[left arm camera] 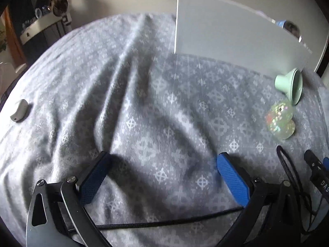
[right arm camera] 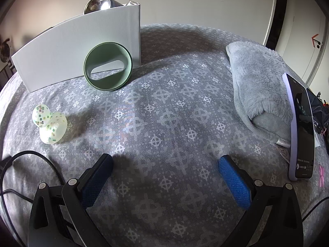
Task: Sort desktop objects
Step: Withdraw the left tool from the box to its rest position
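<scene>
A white box (left arm camera: pixel 232 33) (right arm camera: pixel 76 51) stands on the grey patterned cloth. A mint green funnel-shaped stand (right arm camera: pixel 108 66) lies on its side against the box, also at the right (left arm camera: pixel 291 86). A clear confetti-speckled toy (right arm camera: pixel 49 123) (left arm camera: pixel 280 121) lies in front of it. A small grey device (left arm camera: pixel 19 111) rests far left. A fluffy grey slipper (right arm camera: pixel 261 90) and a phone in a lilac case (right arm camera: pixel 300 129) lie at the right. My left gripper (left arm camera: pixel 162 173) is open over bare cloth. My right gripper (right arm camera: pixel 165 175) is open too, with nothing between its fingers.
Black cables (left arm camera: pixel 164 220) (right arm camera: pixel 30 158) trail across the cloth near both grippers. A metal cup (right arm camera: pixel 99 4) pokes up behind the box. A shelf with dark items (left arm camera: pixel 45 14) stands by the wall, and a door (right arm camera: pixel 298 26) at the right.
</scene>
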A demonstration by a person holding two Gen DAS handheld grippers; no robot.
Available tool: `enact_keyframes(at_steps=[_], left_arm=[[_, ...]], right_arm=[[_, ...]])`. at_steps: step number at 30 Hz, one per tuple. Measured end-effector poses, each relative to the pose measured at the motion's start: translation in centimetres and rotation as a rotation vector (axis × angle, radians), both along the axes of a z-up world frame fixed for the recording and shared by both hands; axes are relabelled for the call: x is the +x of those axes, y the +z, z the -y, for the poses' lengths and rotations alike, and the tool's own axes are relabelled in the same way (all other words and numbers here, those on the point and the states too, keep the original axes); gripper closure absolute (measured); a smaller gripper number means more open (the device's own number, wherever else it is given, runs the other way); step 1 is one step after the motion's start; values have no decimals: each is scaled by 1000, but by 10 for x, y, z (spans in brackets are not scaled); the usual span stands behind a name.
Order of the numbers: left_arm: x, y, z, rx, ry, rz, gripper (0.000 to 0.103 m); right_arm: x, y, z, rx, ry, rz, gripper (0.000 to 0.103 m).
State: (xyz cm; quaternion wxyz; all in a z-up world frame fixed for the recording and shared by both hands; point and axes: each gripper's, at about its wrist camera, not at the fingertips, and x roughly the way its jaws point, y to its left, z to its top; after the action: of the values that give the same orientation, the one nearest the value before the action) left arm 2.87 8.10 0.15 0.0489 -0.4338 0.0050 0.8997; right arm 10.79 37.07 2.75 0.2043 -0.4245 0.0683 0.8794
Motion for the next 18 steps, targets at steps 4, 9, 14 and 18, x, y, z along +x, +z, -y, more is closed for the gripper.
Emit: enact_keyframes(at_steps=[4, 9, 14, 18], left_arm=[[3, 0, -6, -42, -4, -11, 0], [5, 0, -6, -44, -3, -14, 0], [4, 1, -6, -43, -2, -14, 0], [4, 1, -6, -43, -2, -14, 0]], right_arm=[[0, 0, 0, 0, 0, 0, 0], [0, 0, 0, 0, 0, 0, 0], [0, 0, 0, 0, 0, 0, 0], [0, 0, 0, 0, 0, 0, 0]])
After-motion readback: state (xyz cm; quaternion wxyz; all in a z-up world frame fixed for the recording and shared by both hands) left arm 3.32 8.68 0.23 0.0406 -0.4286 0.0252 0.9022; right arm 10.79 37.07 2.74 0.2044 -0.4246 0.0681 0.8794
